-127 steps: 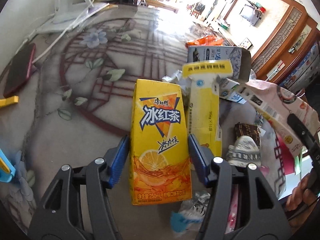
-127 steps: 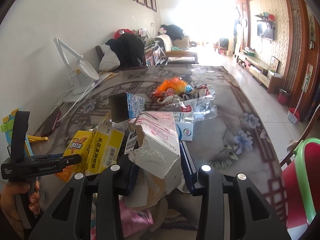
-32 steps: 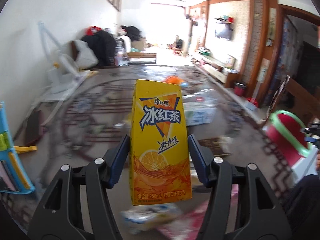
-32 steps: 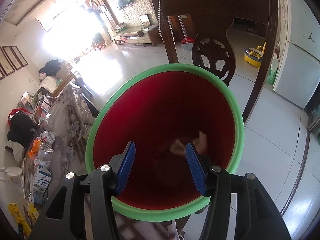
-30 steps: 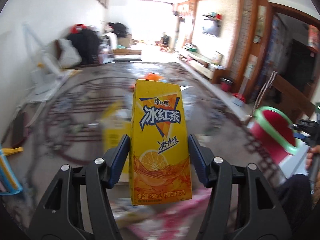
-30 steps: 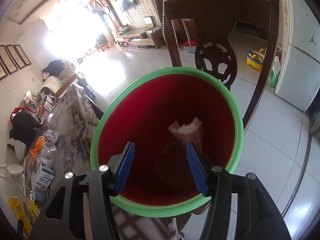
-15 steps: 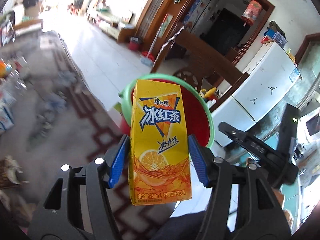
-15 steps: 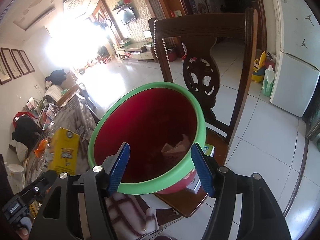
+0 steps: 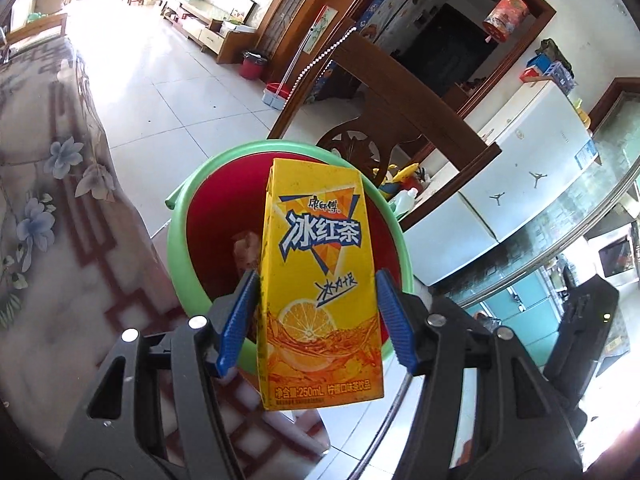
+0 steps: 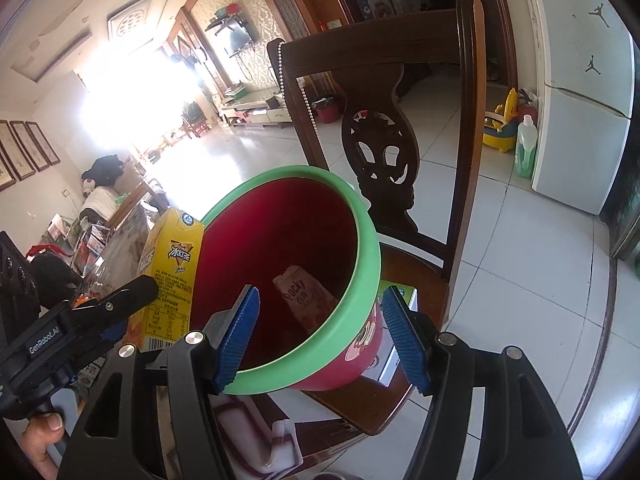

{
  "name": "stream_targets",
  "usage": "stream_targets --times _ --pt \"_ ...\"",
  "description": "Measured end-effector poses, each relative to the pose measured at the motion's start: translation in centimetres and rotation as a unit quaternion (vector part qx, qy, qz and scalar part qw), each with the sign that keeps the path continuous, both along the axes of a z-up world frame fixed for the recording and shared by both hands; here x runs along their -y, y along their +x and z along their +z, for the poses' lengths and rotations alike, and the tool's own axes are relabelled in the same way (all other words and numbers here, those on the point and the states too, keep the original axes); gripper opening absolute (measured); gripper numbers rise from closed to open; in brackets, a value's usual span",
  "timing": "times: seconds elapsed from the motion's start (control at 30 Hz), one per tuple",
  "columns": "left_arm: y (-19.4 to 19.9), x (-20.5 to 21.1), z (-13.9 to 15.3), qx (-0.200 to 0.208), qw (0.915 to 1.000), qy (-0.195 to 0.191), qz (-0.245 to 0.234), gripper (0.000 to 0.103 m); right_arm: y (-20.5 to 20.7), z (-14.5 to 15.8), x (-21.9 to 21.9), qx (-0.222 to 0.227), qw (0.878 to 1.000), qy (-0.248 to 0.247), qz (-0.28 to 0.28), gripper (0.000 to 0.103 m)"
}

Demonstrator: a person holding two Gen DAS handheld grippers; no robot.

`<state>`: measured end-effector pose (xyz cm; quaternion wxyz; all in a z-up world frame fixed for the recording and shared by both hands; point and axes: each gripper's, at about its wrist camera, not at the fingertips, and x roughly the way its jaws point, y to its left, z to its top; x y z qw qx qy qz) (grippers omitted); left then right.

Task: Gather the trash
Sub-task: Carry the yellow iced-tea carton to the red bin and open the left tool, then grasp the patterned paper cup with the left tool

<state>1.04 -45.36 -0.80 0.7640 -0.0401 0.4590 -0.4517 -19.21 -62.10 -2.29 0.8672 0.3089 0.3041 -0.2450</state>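
My left gripper [image 9: 316, 320] is shut on a yellow iced-tea carton [image 9: 320, 280] and holds it upright just above the near rim of a red bin with a green rim [image 9: 180, 248]. The carton [image 10: 172, 264] also shows in the right wrist view at the bin's left edge. My right gripper [image 10: 320, 340] is open and empty, its jaws wide apart on either side of the bin's near rim [image 10: 360, 280]. A pink Pocky box [image 10: 304, 300] lies inside the bin.
The bin stands on a dark wooden chair [image 10: 400, 152]. The table with a flowered cloth [image 9: 48, 184] is to the left. A white fridge [image 10: 580, 120] stands on the tiled floor to the right. A white box [image 10: 392, 356] lies under the bin.
The left gripper has carried the carton from the table over to the bin. The right gripper let the pink box fall into the bin and has drawn back a little.
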Motion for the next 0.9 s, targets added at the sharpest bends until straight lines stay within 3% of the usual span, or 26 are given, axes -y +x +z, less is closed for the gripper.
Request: stream_targets --times 0.13,0.2,0.43,0.63,0.9 --pt "0.0 -0.4 0.2 0.004 0.9999 -0.003 0.010 0.060 -0.1 0.0 0.0 0.002 1.000 0.001 -0.003 0.062" --pt "-0.1 -0.9 0.7 0.015 0.9998 -0.005 0.015 0.069 -0.1 0.0 -0.2 0.005 1.000 0.003 -0.001 0.062" --pt "-2.6 -4.8 2.4 0.076 0.9968 0.007 0.027 0.069 0.1 1.7 -1.9 0.021 1.000 -0.002 0.020 0.064" --pt "-5.6 -12.4 4.5 0.154 0.9838 0.057 0.071 0.069 1.3 4.7 -5.8 0.055 0.995 -0.007 0.078 0.064" --pt "-5.7 -24.9 5.2 0.146 0.9670 0.093 0.187 0.069 4.3 8.1 -14.6 0.067 0.976 -0.037 0.206 0.068"
